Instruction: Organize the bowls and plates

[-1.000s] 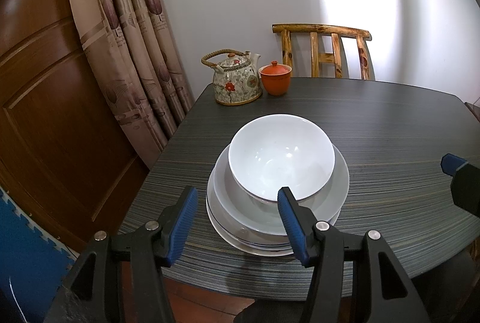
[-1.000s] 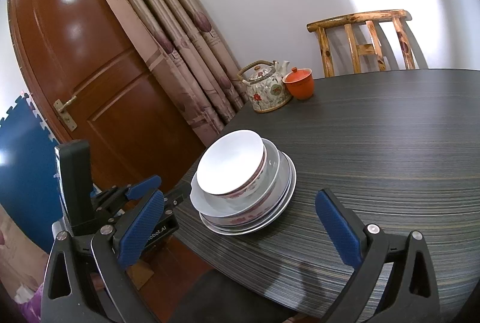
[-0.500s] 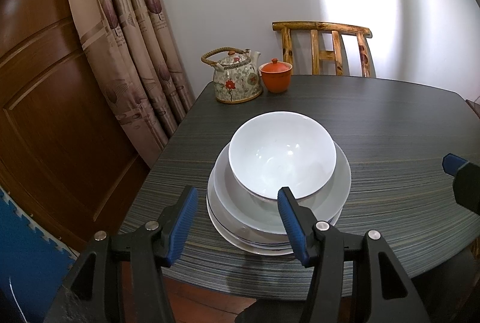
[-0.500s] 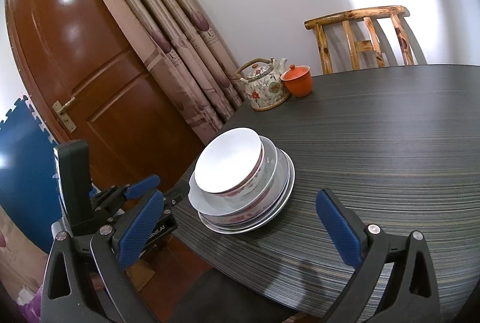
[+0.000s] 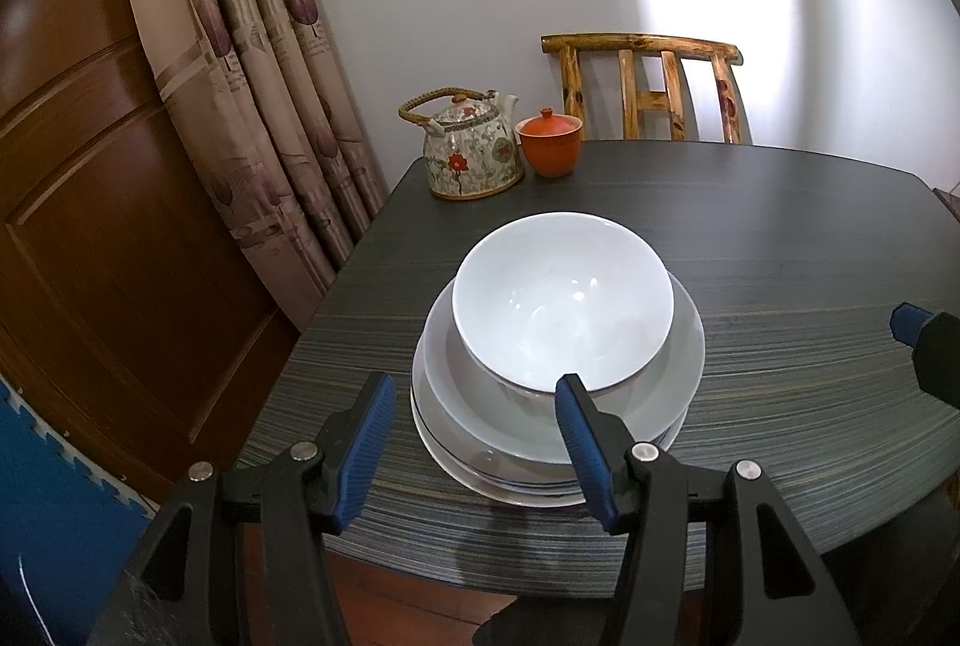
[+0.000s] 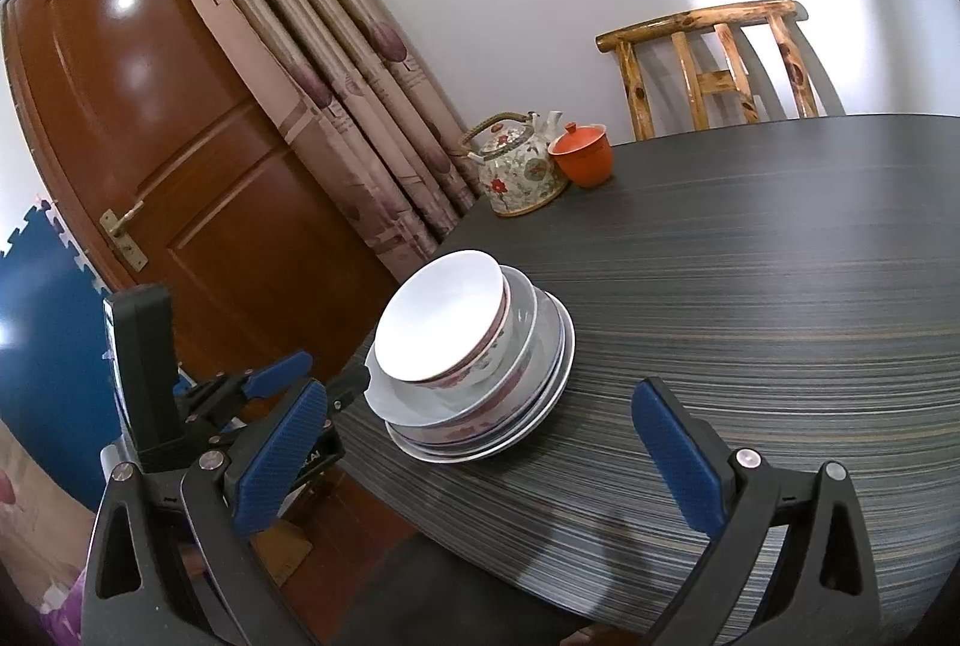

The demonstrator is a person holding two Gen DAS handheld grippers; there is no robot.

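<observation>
A white bowl point(image 5: 561, 301) with a red pattern on its outside point(image 6: 444, 325) sits on top of a stack of plates point(image 5: 558, 436) near the left front edge of the dark table point(image 5: 780, 238). My left gripper point(image 5: 477, 415) hovers open just in front of the stack, nothing between its blue pads. In the right wrist view the stack of plates point(image 6: 516, 412) lies ahead and left of my right gripper point(image 6: 480, 427), which stands wide open and empty. The left gripper point(image 6: 312, 376) shows there beside the stack.
A floral teapot point(image 5: 468, 148) and an orange lidded cup point(image 5: 549, 142) stand at the table's far left corner. A wooden chair point(image 5: 648, 85) is behind the table. Curtain point(image 5: 258, 64) and brown door point(image 6: 180, 136) are on the left.
</observation>
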